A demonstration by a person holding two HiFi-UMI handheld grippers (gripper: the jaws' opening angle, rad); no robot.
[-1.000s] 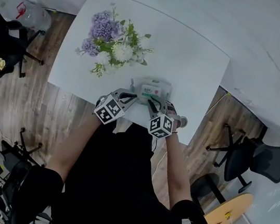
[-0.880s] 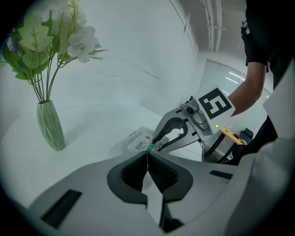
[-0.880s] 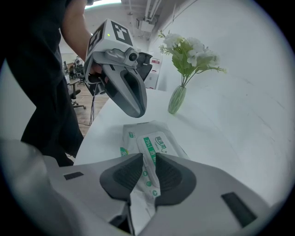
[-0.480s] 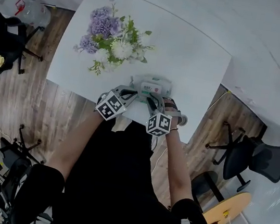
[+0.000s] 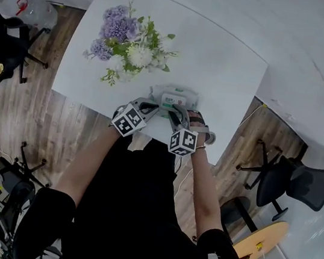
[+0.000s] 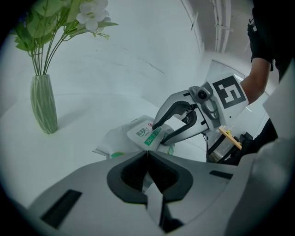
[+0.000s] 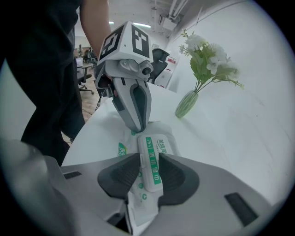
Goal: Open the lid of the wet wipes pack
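Vase (image 6: 44, 103) of flowers (image 5: 129, 44) stands beyond wet wipes pack (image 7: 150, 159).

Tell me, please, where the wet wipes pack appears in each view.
Head view: wet wipes pack at centre, slightly above the middle.
Left gripper view: pack at centre, slightly below the middle.
Right gripper view: pack at lower centre.
Shared landmark: the flowers.

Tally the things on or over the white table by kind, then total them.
wet wipes pack: 1
vase of flowers: 1
hand-held gripper: 2, the left and the right, whose jaws are opening with the pack's lid between them
Total: 4
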